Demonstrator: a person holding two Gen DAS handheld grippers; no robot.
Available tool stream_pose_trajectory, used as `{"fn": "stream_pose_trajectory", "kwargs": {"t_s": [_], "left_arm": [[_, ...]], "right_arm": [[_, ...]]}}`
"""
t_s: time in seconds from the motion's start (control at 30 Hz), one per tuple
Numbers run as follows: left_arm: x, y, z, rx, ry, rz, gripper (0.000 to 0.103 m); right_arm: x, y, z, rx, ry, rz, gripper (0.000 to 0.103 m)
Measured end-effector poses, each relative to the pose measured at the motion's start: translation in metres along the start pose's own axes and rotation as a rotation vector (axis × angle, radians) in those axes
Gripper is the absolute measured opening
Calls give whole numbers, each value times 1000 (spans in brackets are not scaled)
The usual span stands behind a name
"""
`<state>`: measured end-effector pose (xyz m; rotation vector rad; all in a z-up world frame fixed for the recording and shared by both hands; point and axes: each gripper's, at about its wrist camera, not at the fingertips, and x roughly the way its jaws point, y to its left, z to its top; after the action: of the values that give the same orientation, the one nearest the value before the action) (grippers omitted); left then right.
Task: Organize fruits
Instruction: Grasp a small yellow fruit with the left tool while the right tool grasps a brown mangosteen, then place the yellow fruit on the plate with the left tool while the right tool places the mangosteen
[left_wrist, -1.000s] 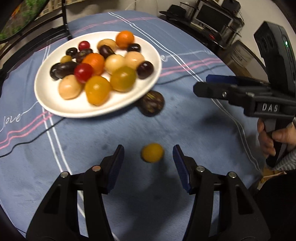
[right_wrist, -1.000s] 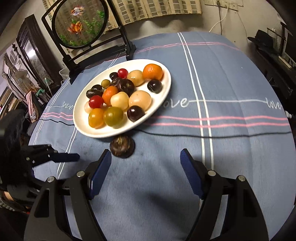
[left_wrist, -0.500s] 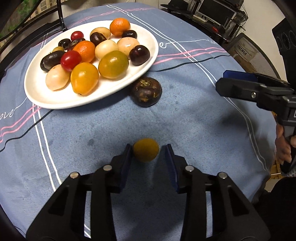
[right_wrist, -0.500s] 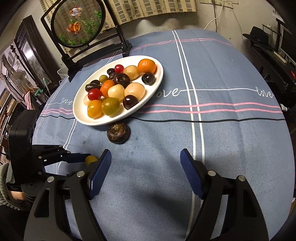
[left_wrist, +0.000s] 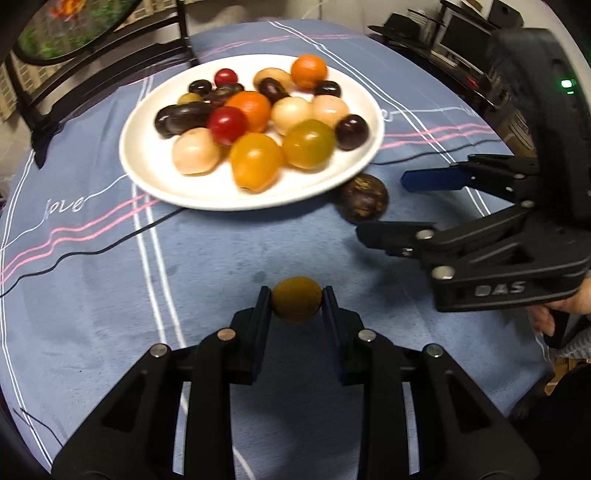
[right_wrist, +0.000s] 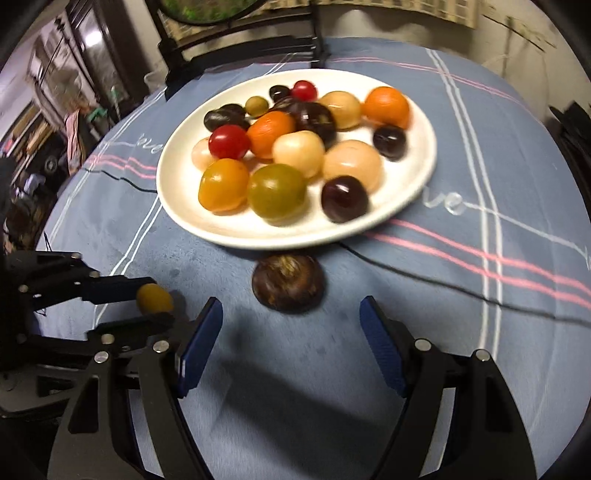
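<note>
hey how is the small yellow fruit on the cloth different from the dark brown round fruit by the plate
The small yellow round fruit is smooth and bright; the dark brown round fruit is mottled and bigger. The yellow one is clamped in the left gripper; the brown one lies free beside the white plate. Both are off the plate.

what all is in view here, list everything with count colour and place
plate: one, white, centre of the cloth, heaped with fruit
fruits on plate: many; red, orange, yellow, green, pale peach, dark purple
dark brown fruit: one, on the cloth beside the plate's near rim
small yellow fruit: one, clamped in the left tongs
tablecloth: one, blue with white, pink and black lines
round picture on black stand: one, behind the plate
left tongs: black, shut on the yellow fruit
right tongs: black with blue pads, closing, nothing between them
</note>
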<state>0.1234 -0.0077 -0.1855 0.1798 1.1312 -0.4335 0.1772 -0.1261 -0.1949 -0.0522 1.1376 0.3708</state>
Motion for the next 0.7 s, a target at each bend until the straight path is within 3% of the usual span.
{"fn": "stream_pose_trajectory", "kwargs": {"t_s": [0.17,0.27,0.5,0.7], "left_arm": [[-2,6,1,-19,-9,15,28],[-3,6,3,-21,-13,15,28],[-6,7,12,-14,-36,14,28],[-17,17,38,-31,-90,3,28]], "right_arm": [[13,5,10,-28,19,10,52],[15,3,12,-26,19,6,45],[7,-1,10,3,9,29,44],[-35,-4,8,25,-67,56,44]]}}
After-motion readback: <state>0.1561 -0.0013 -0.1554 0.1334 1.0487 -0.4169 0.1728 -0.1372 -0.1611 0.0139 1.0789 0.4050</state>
